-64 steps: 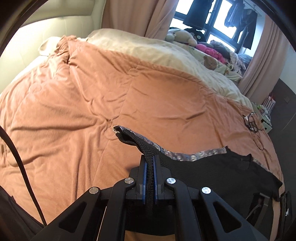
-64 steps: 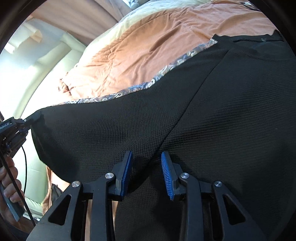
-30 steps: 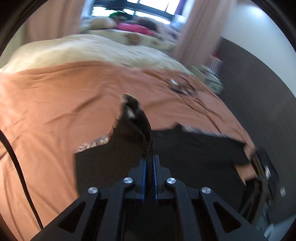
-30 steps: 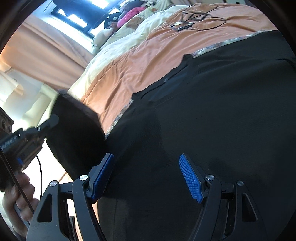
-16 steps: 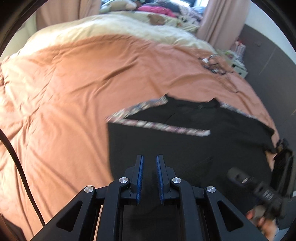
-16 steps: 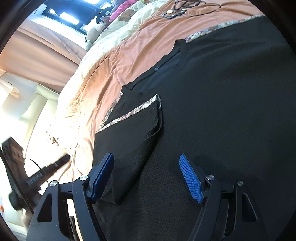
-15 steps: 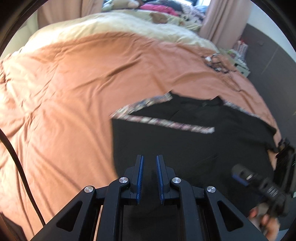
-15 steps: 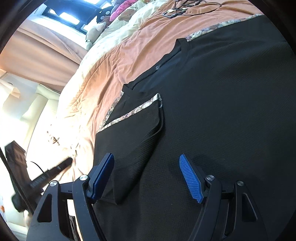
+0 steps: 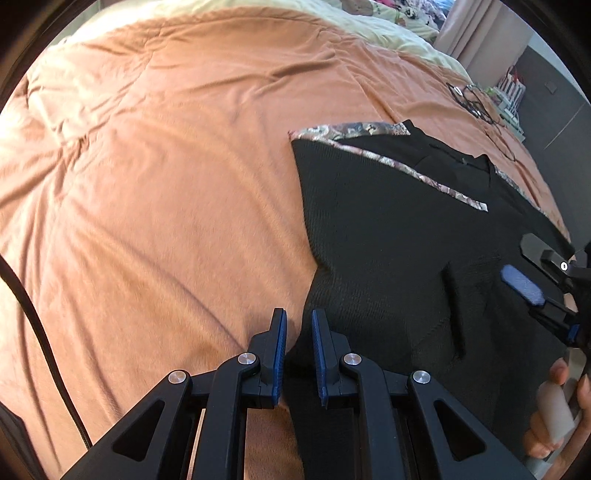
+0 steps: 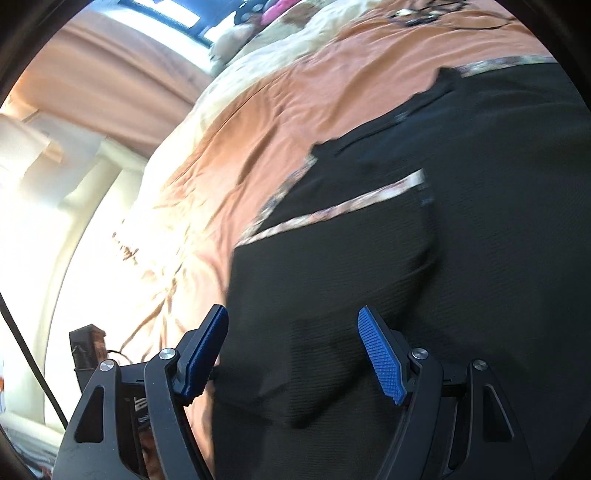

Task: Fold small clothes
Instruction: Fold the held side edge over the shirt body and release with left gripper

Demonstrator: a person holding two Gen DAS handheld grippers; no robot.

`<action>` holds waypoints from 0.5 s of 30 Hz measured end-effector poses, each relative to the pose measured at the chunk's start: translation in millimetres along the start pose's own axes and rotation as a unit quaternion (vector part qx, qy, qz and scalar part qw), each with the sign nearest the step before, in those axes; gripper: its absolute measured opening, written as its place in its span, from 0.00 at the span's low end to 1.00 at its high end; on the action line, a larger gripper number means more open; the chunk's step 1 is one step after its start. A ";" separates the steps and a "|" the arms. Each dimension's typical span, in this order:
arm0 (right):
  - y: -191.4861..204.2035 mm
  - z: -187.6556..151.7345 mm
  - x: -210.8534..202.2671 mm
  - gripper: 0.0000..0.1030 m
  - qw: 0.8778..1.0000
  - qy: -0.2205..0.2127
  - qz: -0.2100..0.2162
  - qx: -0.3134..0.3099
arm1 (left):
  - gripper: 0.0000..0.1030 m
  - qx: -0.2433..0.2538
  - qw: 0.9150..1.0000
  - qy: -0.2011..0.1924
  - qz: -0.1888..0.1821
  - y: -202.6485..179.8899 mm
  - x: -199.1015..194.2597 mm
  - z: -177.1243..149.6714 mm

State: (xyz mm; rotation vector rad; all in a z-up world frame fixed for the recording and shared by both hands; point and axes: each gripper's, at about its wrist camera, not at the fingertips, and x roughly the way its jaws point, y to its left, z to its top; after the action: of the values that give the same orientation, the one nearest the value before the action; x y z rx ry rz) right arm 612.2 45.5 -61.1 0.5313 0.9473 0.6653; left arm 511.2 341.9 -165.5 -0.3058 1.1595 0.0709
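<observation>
A black garment (image 9: 388, 236) with patterned trim (image 9: 413, 171) is seen spread on an orange bedspread (image 9: 166, 184), filling the area from 1 o'clock to 5 o'clock in the left wrist view. One side of it is folded over the body, so that the trimmed edge runs slantwise from 12 o'clock towards 2 o'clock across the black cloth.

The left gripper (image 9: 298, 328) is pointed steeply down at the garment's near left edge, at 6 o'clock in its own view. Its blue pads (image 9: 280, 343) are parted by a narrow gap. The edge of the black cloth is seen through that gap, below the tips, but nothing is gripped.

The right gripper (image 10: 293, 328) is held over the black cloth with its jaws set wide apart. Cloth is seen under and between the fingers, and nothing is clamped. In the left wrist view the same gripper is seen at 3 o'clock, above the garment's far side, with the person's hand (image 9: 561, 413) on its handle at 4 o'clock.

A tangle of dark cable (image 9: 476, 105) is left on the bedspread at 1 o'clock, apart from the garment. A cream blanket (image 9: 332, 14) is seen along the far edge of the bed at 12 o'clock, with a pinkish curtain (image 9: 480, 33) beyond it.
</observation>
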 end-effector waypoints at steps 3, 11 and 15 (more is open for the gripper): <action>8.3 -6.5 18.1 0.70 0.999 0.021 0.038 0.007 | 0.15 -0.012 1.000 -0.001 -0.017 6.3 -0.5 -5.6; 8.2 -16.0 50.5 0.70 0.999 0.045 0.006 0.014 | 0.15 -0.030 0.999 -0.002 -0.040 14.0 -1.6 -15.1; 12.3 -16.0 48.2 0.70 0.999 0.036 -0.036 0.010 | 0.15 -0.036 0.999 -0.004 -0.040 14.7 1.4 -17.6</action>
State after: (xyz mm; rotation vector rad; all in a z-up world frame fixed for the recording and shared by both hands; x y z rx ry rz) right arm 614.9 90.5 -87.4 0.4909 1.0379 0.6141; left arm 492.9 351.0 -176.1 -0.4147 1.1377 0.0431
